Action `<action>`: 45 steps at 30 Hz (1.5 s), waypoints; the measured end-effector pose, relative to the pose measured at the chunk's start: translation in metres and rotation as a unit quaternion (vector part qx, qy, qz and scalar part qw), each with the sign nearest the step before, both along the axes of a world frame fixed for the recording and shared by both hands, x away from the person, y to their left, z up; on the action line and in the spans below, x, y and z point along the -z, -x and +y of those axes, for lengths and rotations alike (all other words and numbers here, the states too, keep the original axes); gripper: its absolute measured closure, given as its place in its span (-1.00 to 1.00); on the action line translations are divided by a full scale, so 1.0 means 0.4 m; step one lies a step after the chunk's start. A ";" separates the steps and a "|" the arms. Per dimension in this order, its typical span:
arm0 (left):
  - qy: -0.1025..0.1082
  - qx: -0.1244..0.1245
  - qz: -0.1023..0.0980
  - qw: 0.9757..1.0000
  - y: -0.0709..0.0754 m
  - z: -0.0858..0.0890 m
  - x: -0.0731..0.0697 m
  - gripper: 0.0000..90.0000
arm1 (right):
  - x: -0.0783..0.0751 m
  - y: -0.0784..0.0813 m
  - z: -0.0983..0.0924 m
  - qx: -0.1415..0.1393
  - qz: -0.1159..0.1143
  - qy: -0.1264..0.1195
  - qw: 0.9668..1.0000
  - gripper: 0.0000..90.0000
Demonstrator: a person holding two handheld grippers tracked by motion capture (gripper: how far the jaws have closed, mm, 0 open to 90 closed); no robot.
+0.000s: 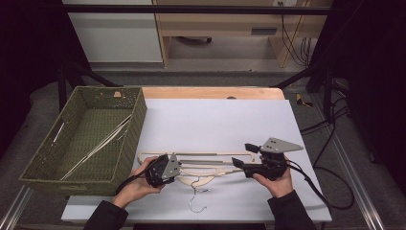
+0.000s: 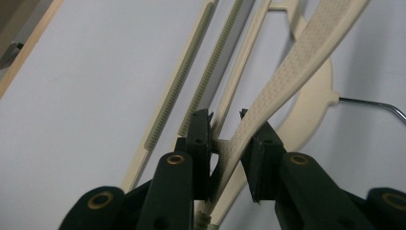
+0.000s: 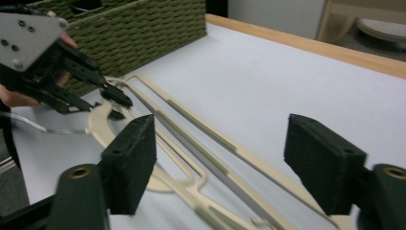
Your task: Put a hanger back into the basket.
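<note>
My left claw (image 2: 229, 125) pinches the hanger (image 1: 210, 165) at lower centre, right claw (image 3: 234, 158) spread and empty — the basket (image 1: 136, 120) trip remains.

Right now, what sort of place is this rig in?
Likely an indoor lab or workshop recording station, not a home. A pale grey mat covers the wooden-edged table, a black metal frame spans above it, and loose black cables trail over the grey floor beside plain light-wood furniture.

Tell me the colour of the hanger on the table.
Cream, with a silver metal hook; the hanger shows best in the left gripper view.
</note>
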State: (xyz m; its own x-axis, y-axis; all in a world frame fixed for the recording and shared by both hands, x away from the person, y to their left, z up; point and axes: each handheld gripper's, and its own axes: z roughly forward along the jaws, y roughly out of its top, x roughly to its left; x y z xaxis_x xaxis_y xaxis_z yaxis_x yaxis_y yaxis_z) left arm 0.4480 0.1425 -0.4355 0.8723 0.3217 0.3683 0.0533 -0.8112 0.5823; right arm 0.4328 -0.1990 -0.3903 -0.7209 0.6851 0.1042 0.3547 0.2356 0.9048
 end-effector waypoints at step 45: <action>0.111 -0.110 -0.020 0.987 0.037 0.026 -0.177 0.93 | 0.077 0.038 -0.118 0.066 0.011 -0.007 0.998 -0.83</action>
